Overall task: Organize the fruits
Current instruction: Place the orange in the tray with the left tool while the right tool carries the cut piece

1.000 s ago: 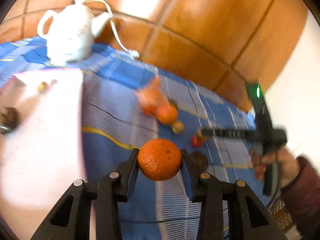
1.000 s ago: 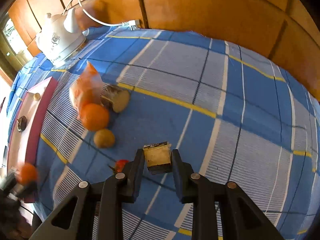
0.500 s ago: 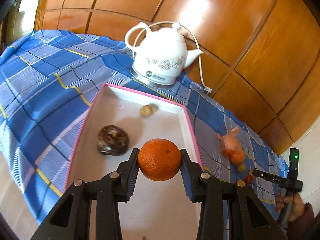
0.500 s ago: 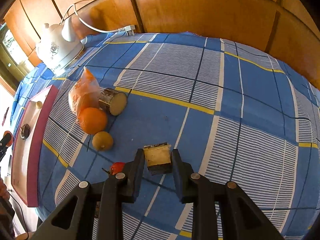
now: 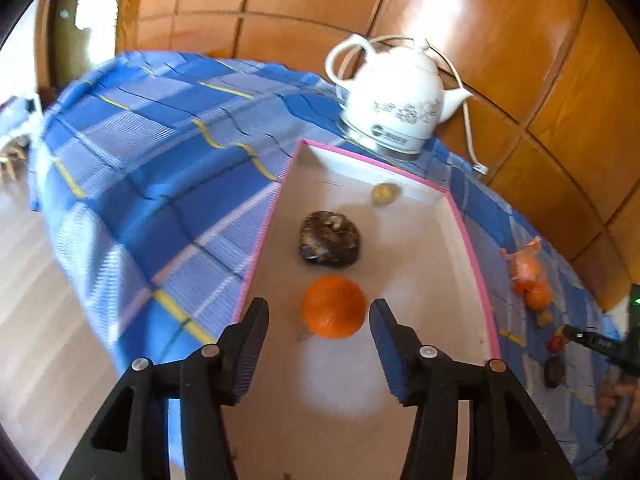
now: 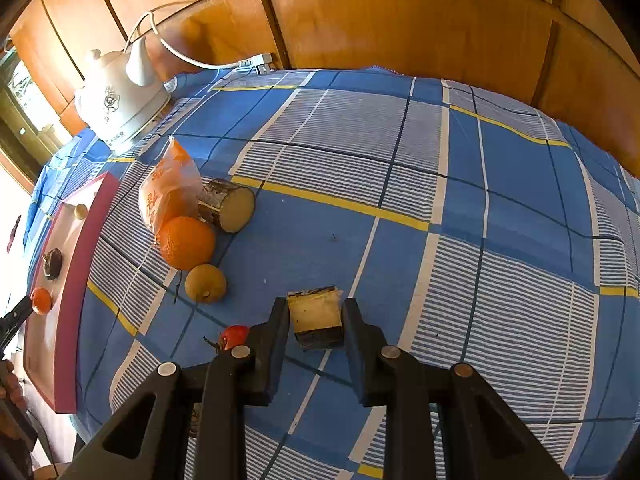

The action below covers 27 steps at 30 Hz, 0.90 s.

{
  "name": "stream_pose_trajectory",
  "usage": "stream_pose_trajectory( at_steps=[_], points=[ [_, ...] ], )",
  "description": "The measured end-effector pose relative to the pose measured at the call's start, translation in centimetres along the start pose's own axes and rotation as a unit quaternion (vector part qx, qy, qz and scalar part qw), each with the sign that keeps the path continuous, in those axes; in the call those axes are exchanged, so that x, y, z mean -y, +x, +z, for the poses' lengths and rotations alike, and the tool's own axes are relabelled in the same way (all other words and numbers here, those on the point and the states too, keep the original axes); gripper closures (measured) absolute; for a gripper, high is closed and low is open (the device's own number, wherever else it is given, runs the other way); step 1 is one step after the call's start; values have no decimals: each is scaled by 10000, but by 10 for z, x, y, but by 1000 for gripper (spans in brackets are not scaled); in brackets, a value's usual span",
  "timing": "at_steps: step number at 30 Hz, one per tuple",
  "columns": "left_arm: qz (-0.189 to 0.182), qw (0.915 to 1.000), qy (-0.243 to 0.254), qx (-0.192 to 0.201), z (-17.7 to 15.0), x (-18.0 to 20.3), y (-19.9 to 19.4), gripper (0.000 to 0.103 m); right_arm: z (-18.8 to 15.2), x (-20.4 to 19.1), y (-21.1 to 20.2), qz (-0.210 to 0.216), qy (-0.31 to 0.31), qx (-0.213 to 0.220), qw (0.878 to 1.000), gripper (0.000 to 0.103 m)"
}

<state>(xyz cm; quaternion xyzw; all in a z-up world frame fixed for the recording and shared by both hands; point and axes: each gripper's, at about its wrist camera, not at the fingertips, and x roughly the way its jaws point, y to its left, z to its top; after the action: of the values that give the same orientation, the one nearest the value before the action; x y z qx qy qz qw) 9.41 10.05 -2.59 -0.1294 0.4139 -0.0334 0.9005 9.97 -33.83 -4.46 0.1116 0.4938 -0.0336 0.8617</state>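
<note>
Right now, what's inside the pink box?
Inside the pink box lie an orange, a dark brown lumpy fruit and a small tan one. The gripper arms cover the near end.

White kettle (image 5: 394, 100) on blue checked tablecloth (image 6: 440, 200); wood-panelled wall (image 6: 400, 12) behind.

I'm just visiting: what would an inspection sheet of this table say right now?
Surface: blue checked tablecloth.
Job's things: orange, dark fruit and small pale fruit in pink-rimmed tray; more fruit loose on cloth.
Clutter: orange plastic bag.
Grippers: left gripper opening, orange between its jaws untouched; right gripper shut on cut fruit chunk.
Cables: kettle cord.
Surroundings: wooden panels.
</note>
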Motion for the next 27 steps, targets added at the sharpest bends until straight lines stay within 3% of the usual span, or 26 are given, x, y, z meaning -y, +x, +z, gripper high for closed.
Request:
stream_pose_trajectory(
  at_steps=[5, 12, 16, 27],
  points=[
    [331, 9994, 28, 138, -11, 0, -16, 49, 0, 2, -5, -7, 115, 110, 9999, 77],
    [166, 9967, 754, 246, -20, 35, -26, 48, 1, -4, -25, 241, 237, 355, 9988, 77],
    [80, 9938, 1067, 302, -27, 53, -30, 47, 0, -21, -36, 655, 218, 400, 9968, 77],
    [255, 9962, 707, 432, -19, 39, -38, 40, -10, -130, -37, 1976, -524, 128, 9788, 77]
  ],
)
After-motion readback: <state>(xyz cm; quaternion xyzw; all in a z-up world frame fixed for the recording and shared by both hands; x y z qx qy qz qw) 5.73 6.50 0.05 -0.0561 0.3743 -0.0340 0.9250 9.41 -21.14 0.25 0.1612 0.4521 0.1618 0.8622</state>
